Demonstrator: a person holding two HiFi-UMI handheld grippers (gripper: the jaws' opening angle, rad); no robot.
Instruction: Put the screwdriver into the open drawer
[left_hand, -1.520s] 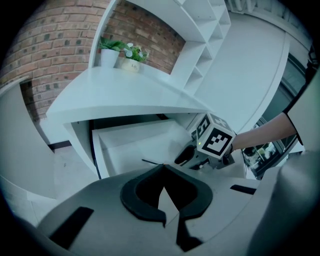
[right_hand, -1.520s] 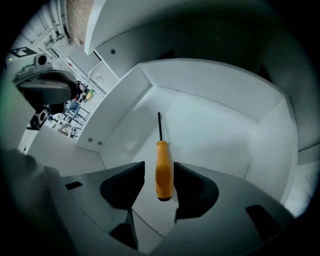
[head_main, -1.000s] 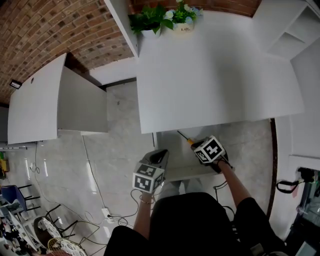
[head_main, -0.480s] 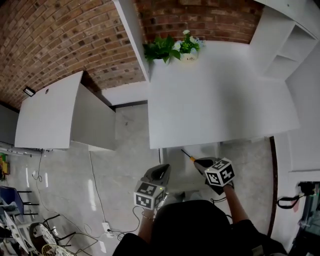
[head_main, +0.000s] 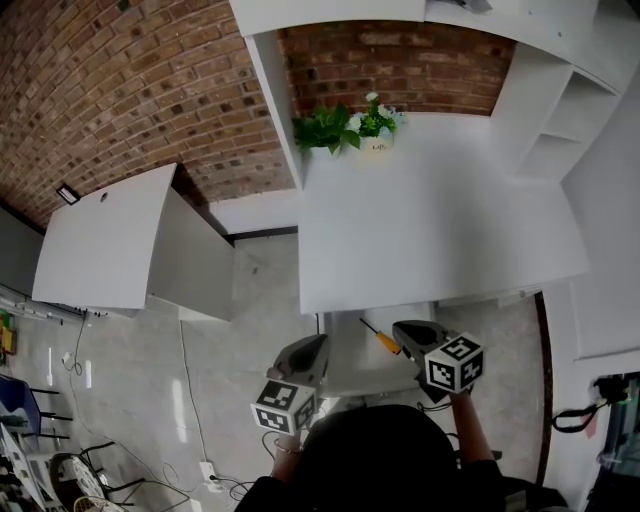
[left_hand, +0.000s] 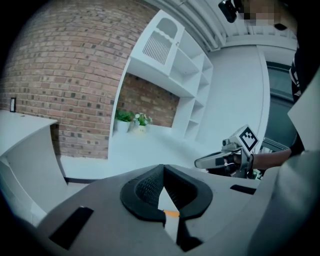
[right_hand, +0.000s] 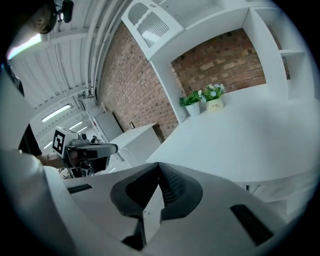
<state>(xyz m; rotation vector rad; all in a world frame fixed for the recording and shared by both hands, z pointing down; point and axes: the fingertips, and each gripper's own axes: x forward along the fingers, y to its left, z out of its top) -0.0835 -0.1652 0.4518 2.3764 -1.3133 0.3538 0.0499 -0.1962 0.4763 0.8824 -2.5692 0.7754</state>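
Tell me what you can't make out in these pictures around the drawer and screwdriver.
Screwdriver: head view, handle end hidden behind the right tongs.
Drawer: head view, near end covered by the person's head.
Plant pot label: head view, too small to read.
Orange sliver: left gripper view, only a scrap shows through the gap of the left tongs; unidentifiable.

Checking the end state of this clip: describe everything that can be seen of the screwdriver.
The screwdriver shows small in the head view: an orange handle, plastic by its look, and a thin dark shaft. It lies flat in the open drawer below the front edge of the white desk, shaft angled toward the desk. The right gripper, shut and empty, overlaps its handle end in that view; nothing grips it. Its tip is too small to read.
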